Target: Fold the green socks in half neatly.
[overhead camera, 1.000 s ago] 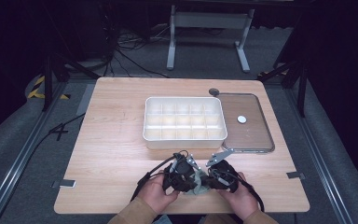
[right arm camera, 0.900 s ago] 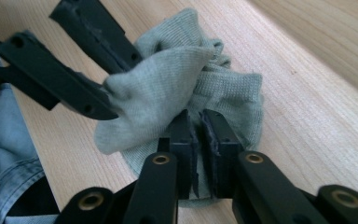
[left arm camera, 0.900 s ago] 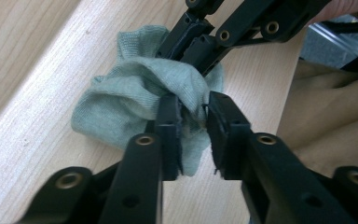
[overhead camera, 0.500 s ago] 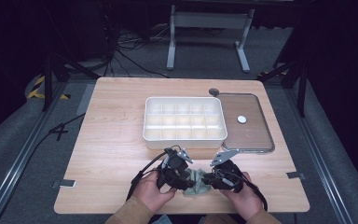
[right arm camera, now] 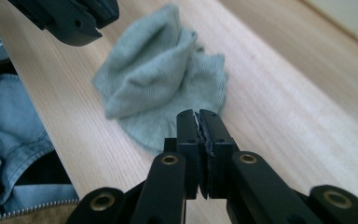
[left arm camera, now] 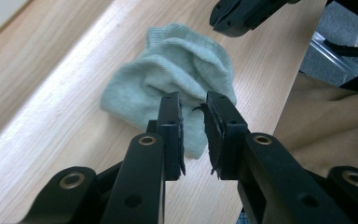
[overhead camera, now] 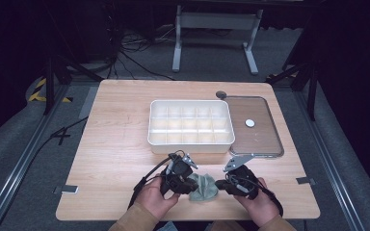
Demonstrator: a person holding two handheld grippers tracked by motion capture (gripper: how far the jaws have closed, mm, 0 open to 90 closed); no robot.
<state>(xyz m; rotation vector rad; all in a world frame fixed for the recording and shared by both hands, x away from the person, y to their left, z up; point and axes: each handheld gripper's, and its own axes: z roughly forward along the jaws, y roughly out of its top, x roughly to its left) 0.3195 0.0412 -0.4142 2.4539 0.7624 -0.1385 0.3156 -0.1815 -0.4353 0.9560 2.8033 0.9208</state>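
Left gripper (left arm camera: pixel 193 109): jaws slightly parted after just closing further, pads free of the sock just beyond them.
Right gripper (right arm camera: pixel 198 121): jaws clenched together, nothing between them, beside the sock.
Sock (overhead camera: pixel 203 186): pale green, crumpled, at the desk's (overhead camera: pixel 111 144) near edge, between both grippers.
Divided tray (overhead camera: pixel 191 124): white, mid-desk.
Lid (overhead camera: pixel 255 127): right of the tray.

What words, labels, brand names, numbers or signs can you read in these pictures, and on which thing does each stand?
None can be read.
The crumpled pale green knitted sock bears no print.
The white plastic compartment box and the clear flat lid beside it carry no lettering.
The small white round spot on that lid is too small to tell.
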